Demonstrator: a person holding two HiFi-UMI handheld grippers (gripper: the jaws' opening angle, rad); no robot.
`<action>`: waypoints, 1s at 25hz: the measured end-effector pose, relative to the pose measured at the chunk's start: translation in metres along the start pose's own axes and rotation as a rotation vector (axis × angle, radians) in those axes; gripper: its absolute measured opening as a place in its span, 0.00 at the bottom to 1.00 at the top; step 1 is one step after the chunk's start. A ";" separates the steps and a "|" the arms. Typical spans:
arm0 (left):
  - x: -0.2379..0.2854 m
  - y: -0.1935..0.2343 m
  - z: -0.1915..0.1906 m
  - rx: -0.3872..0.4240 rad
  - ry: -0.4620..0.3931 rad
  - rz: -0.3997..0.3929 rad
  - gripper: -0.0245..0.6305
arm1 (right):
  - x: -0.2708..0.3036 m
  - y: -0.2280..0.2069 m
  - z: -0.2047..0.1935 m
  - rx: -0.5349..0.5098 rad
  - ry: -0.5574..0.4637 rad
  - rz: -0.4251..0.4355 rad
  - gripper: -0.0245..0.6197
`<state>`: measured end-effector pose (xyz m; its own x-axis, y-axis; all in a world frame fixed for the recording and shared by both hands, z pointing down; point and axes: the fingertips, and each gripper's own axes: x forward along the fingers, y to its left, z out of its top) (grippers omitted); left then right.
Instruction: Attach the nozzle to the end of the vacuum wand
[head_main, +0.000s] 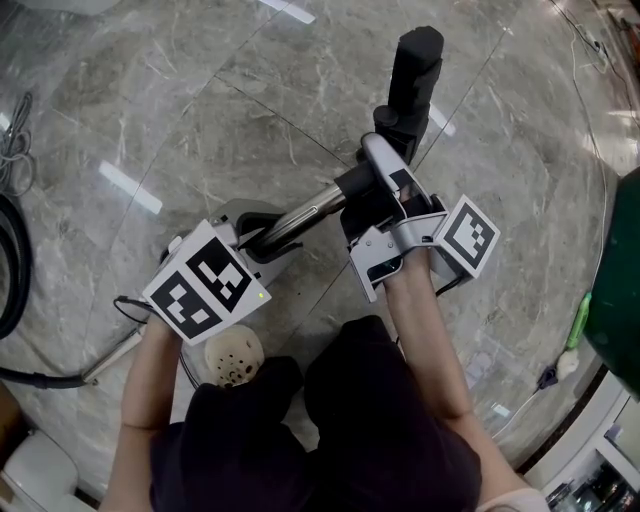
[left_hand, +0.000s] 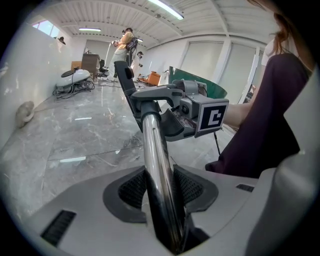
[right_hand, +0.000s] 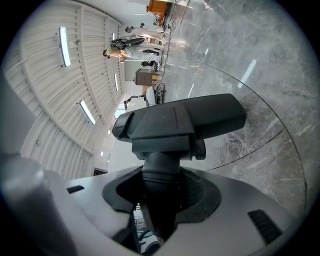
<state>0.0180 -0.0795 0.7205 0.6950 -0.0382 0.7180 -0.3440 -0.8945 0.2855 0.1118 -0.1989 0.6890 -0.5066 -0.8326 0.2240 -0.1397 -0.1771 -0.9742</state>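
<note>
A chrome vacuum wand (head_main: 300, 217) runs from lower left to upper right over the marble floor. My left gripper (head_main: 262, 240) is shut on its lower stretch; in the left gripper view the wand (left_hand: 156, 165) sits between the ribbed pads. A black floor nozzle (head_main: 411, 75) stands beyond, its neck (head_main: 362, 190) meeting the wand's upper end. My right gripper (head_main: 374, 197) is shut on that neck. In the right gripper view the nozzle (right_hand: 180, 125) fills the middle with its neck clamped in the jaws. Whether the joint is fully seated I cannot tell.
A black hose (head_main: 10, 270) curves along the left edge, with a thin cable (head_main: 120, 350) near it. A white perforated part (head_main: 231, 356) lies by my knee. A green object (head_main: 612, 290) stands at the right. People (left_hand: 125, 42) and equipment are far across the hall.
</note>
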 end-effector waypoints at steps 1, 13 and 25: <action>0.002 -0.001 -0.001 0.019 0.014 0.005 0.28 | -0.001 -0.002 0.001 0.002 -0.002 -0.009 0.32; 0.011 0.016 0.002 0.049 0.045 0.018 0.29 | 0.016 -0.012 0.014 -0.001 -0.048 -0.117 0.33; 0.012 0.064 0.002 0.043 0.060 0.115 0.29 | 0.075 -0.015 0.016 -0.121 0.038 -0.155 0.34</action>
<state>0.0052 -0.1383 0.7463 0.6131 -0.1164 0.7814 -0.3914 -0.9039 0.1725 0.0895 -0.2671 0.7197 -0.5023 -0.7795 0.3743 -0.3190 -0.2353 -0.9181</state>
